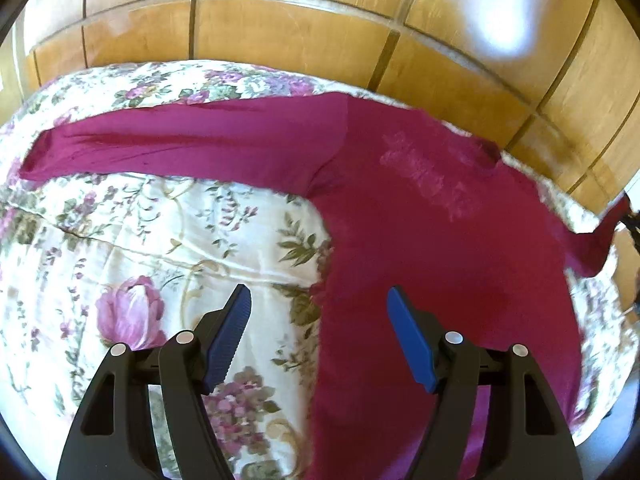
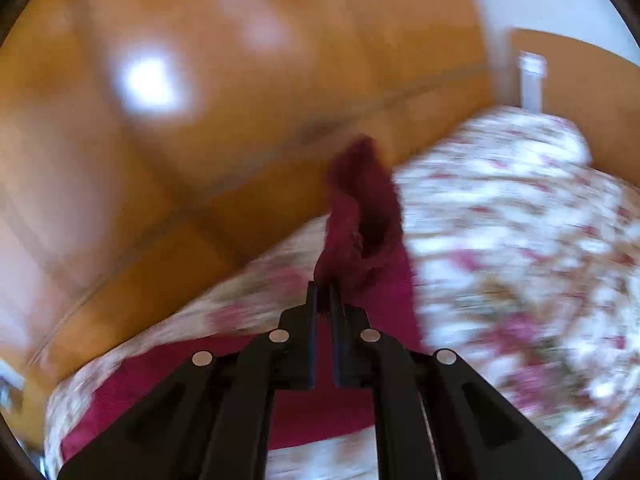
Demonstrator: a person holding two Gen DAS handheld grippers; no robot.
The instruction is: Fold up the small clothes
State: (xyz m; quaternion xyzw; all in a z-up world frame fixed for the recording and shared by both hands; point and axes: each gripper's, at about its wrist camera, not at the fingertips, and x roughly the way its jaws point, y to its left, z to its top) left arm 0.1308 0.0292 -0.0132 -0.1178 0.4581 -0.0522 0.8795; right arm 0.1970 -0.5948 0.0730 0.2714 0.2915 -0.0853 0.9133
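Observation:
A magenta long-sleeved shirt [image 1: 420, 208] lies spread on a floral bedspread [image 1: 168, 240], one sleeve [image 1: 180, 140] stretched out to the left. My left gripper [image 1: 320, 300] is open and empty, hovering above the shirt's left edge. In the blurred right wrist view, my right gripper [image 2: 324, 284] is shut on the shirt's other sleeve [image 2: 368, 208], which is lifted off the bed and bunched above the fingertips. More of the shirt [image 2: 312, 408] lies below that gripper.
The bed [image 2: 520, 220] stands on a glossy wooden floor [image 1: 300, 32]. Its far edge runs just behind the shirt. A white wall and a wooden headboard [image 2: 580, 80] show at the upper right of the right wrist view.

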